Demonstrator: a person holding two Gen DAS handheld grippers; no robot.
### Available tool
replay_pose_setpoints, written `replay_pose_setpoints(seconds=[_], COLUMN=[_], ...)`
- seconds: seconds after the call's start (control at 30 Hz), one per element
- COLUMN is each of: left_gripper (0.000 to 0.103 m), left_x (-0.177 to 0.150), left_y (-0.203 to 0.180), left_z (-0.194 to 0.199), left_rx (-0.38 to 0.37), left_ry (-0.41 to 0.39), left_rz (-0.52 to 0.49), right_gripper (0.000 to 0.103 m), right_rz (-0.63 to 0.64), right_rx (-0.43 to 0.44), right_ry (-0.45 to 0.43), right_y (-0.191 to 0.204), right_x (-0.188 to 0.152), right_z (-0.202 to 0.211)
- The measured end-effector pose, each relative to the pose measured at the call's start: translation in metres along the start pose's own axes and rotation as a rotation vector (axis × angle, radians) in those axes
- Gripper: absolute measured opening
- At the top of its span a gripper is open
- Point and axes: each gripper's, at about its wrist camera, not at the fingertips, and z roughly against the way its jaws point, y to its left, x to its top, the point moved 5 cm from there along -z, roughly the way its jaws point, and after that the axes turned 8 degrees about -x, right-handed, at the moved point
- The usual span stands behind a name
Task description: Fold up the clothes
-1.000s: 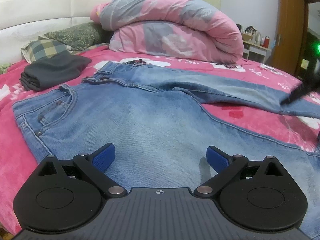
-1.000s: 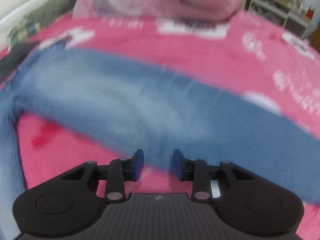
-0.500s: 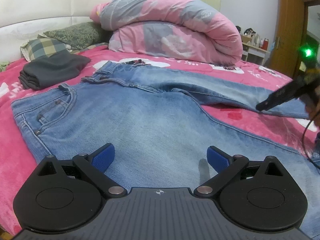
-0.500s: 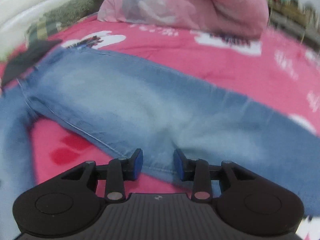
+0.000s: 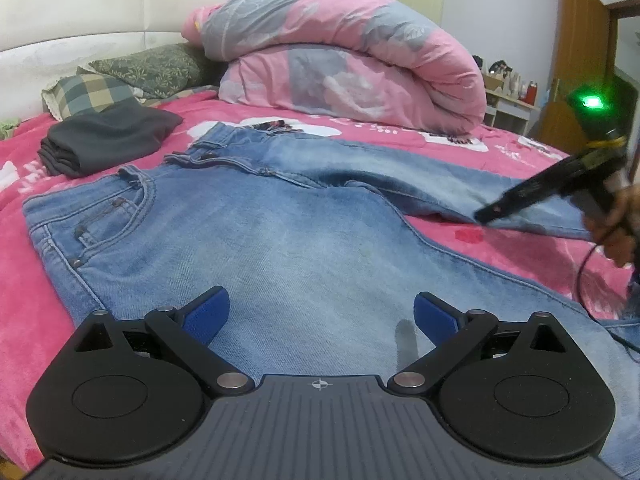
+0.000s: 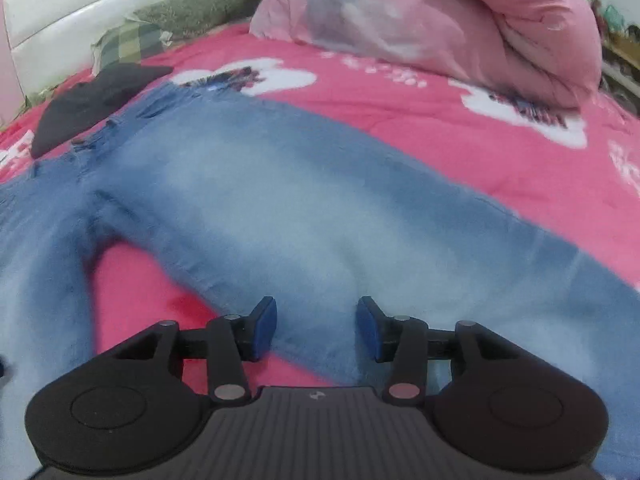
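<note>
Light blue jeans [image 5: 304,240] lie spread flat on the pink bed, waistband at the left, legs running right. My left gripper [image 5: 320,316] is open wide, low over the near leg's thigh, holding nothing. My right gripper [image 6: 316,324] is open, with its blue pads on either side of the far leg's [image 6: 304,216] near edge. In the left wrist view the right gripper [image 5: 532,192] shows from the side, held by a hand over the far leg.
A folded dark grey garment [image 5: 108,140] lies beside the waistband at the left. A rolled pink and grey duvet [image 5: 344,60] and pillows [image 5: 148,68] sit at the back. A white headboard [image 5: 80,28] is behind them. A door [image 5: 580,56] and shelf stand far right.
My right gripper has moved left along the far leg toward the crotch, and its jaws have opened wider. My left gripper has stayed put, open over the near leg.
</note>
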Motion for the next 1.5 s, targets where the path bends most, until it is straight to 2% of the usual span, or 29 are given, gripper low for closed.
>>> replay_pose_setpoints(seconds=[0.07, 0.17, 0.3, 0.43, 0.5, 0.63, 0.7, 0.73, 0.8, 0.9, 1.0, 1.13, 1.2, 1.37, 1.5], left_gripper=[0.100, 0.100, 0.100, 0.100, 0.100, 0.100, 0.100, 0.100, 0.100, 0.100, 0.103, 0.103, 0.103, 0.103, 0.103], left_x=[0.000, 0.000, 0.000, -0.001, -0.001, -0.003, -0.005, -0.005, -0.005, -0.006, -0.011, -0.020, -0.024, -0.032, -0.036], left_y=[0.001, 0.001, 0.002, 0.001, 0.000, -0.004, -0.006, -0.007, -0.009, -0.015, -0.032, -0.061, -0.074, -0.102, -0.112], left_z=[0.000, 0.002, 0.003, 0.004, 0.003, 0.004, 0.005, 0.006, 0.009, 0.018, 0.032, 0.045, 0.049, 0.049, 0.046], left_rx=[-0.003, -0.005, -0.005, 0.002, 0.011, 0.040, 0.049, 0.054, 0.061, 0.066, 0.028, -0.054, -0.088, -0.138, -0.160], left_ry=[-0.003, -0.006, -0.008, -0.006, -0.001, 0.011, 0.018, 0.021, 0.028, 0.040, 0.058, 0.127, 0.158, 0.211, 0.246], left_rz=[0.005, 0.012, 0.017, 0.013, 0.006, -0.032, -0.051, -0.059, -0.069, -0.072, -0.088, -0.093, -0.096, -0.110, -0.077], right_gripper=[0.047, 0.047, 0.047, 0.051, 0.061, 0.081, 0.094, 0.096, 0.098, 0.098, 0.098, 0.101, 0.103, 0.103, 0.103], right_rz=[-0.059, -0.156, -0.327, -0.411, -0.435, -0.506, -0.537, -0.554, -0.587, -0.568, -0.476, -0.386, -0.370, -0.343, -0.341], right_rx=[0.031, -0.014, -0.011, -0.030, -0.038, -0.011, -0.004, -0.015, -0.037, -0.140, -0.234, -0.328, -0.321, -0.344, -0.335], right_ry=[0.051, 0.022, -0.123, -0.308, -0.386, -0.505, -0.520, -0.498, -0.455, -0.300, -0.247, -0.196, -0.172, -0.183, -0.206], right_y=[-0.007, -0.032, -0.069, -0.078, -0.073, -0.052, -0.038, -0.030, -0.015, 0.008, 0.023, 0.034, 0.038, 0.043, 0.043], right_x=[-0.011, -0.022, -0.048, -0.094, -0.124, -0.177, -0.206, -0.219, -0.245, -0.273, -0.282, -0.290, -0.296, -0.307, -0.311], right_z=[0.019, 0.060, 0.159, 0.271, 0.317, 0.366, 0.366, 0.356, 0.336, 0.296, 0.273, 0.250, 0.240, 0.233, 0.234])
